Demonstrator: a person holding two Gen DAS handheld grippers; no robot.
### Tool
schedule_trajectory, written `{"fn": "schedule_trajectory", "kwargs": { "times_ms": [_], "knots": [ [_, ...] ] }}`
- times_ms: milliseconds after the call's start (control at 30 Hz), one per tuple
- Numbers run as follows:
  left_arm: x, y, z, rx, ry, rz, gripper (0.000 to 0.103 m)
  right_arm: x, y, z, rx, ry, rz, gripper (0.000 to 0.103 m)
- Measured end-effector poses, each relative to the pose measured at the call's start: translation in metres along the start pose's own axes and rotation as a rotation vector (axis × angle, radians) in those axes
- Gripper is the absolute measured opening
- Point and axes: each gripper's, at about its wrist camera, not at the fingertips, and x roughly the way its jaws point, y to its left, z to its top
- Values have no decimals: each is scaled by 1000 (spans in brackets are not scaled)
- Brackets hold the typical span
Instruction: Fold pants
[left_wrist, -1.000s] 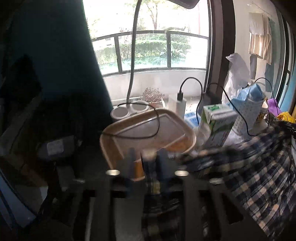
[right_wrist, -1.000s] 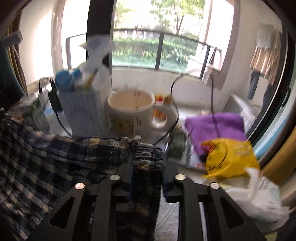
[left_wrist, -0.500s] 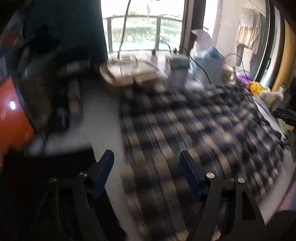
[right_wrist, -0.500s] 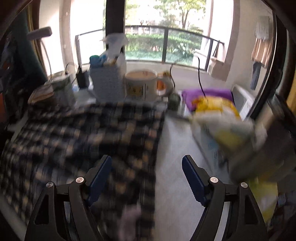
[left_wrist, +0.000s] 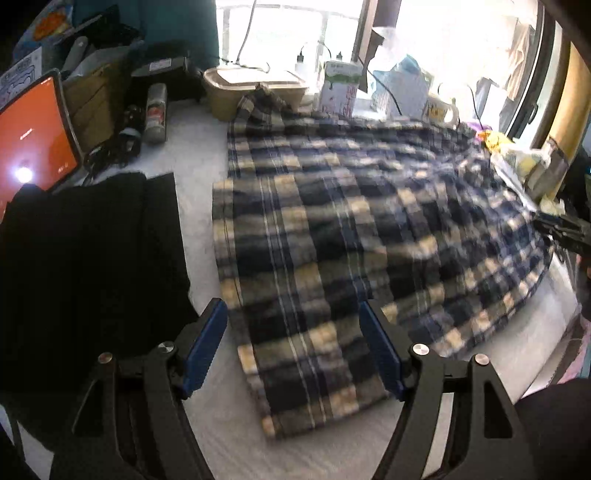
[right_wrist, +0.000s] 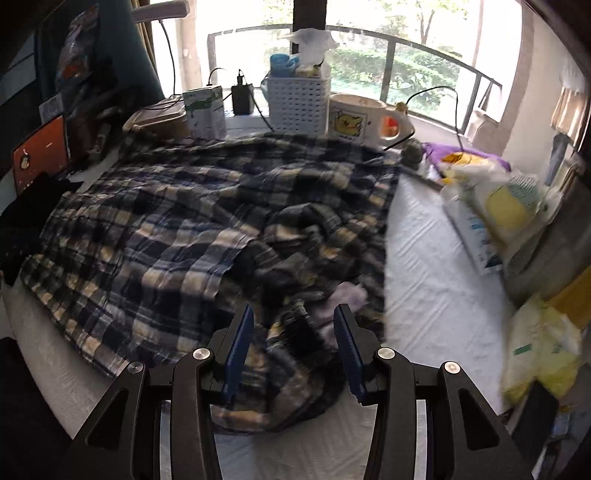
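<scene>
Hovering over plaid pants (left_wrist: 332, 229), left tongs (left_wrist: 293, 343) spread wide, holding nothing; right tongs (right_wrist: 293, 343) also apart, empty. Pants lie spread on white table (right_wrist: 424, 258), rumpled nr right tongs.

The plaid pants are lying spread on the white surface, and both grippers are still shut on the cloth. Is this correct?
Not quite. The plaid pants do lie spread on the white surface, but both the left gripper and the right gripper are open, holding nothing; each wrist view shows its own jaws apart.
</scene>
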Motion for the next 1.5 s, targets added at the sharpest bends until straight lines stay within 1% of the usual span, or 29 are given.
{"fn": "schedule_trajectory", "kwargs": {
  "times_ms": [33,67,100,133,200,233,267,300,333,367,400,500,633,700,800,867,933,1033,1067,1200,1333,1433,1500],
  "knots": [
    [4,-1,-4,-1,15,3,74,3,0,-3,1,-3,-12,36],
    [5,0,-8,-4,27,3,74,5,-1,-6,7,-2,-23,18],
    [8,-2,-11,-3,35,12,75,8,-4,-9,27,8,-36,5],
    [7,-7,-14,24,15,38,75,5,-6,-11,43,-8,-38,5],
    [9,-14,-16,57,12,66,74,-6,-9,-12,70,-44,-65,5],
    [8,-18,-18,70,0,74,71,-13,-12,-12,83,-61,-79,5],
    [7,-19,-20,75,-9,63,50,-25,-16,-12,106,-89,-95,5],
    [5,-23,-20,95,-18,49,25,-35,-20,-13,129,-111,-107,5],
    [4,-30,-20,139,-16,48,16,-42,-23,-13,145,-126,-113,5],
    [3,-33,-21,162,-11,49,9,-51,-27,-13,162,-145,-118,5],
    [1,-37,-21,181,-5,42,4,-62,-30,-13,176,-164,-127,5],
    [-11,-37,-17,156,4,-22,3,-85,-34,-14,192,-204,-156,4],
    [-41,-30,-5,118,-12,-105,3,-109,-36,-16,197,-229,-174,4],
    [-51,-26,-3,106,-13,-124,3,-118,-35,-17,203,-231,-172,4],
    [-59,-25,-7,126,8,-124,3,-121,-33,-22,213,-222,-166,4],
    [-54,-27,-15,145,53,-126,3,-119,-32,-28,215,-202,-166,5],
    [-44,-30,-26,165,112,-142,3,-111,-33,-35,229,-168,-165,5],
    [-34,-34,-40,177,179,-162,3,-97,-35,-51,256,-96,-172,5],
    [-33,-36,-43,181,186,-164,3,-91,-35,-58,262,-70,-178,5],
    [-34,-37,-48,207,213,-193,3,-82,-34,-74,282,-15,-194,5],
    [-33,-29,-52,265,298,-212,6,-76,-33,-81,279,25,-202,5],
    [-42,-13,-48,270,293,-194,7,-78,-34,-78,281,17,-210,5],
    [-46,0,-43,250,263,-155,15,-81,-36,-76,291,2,-213,5]
  ]
}}
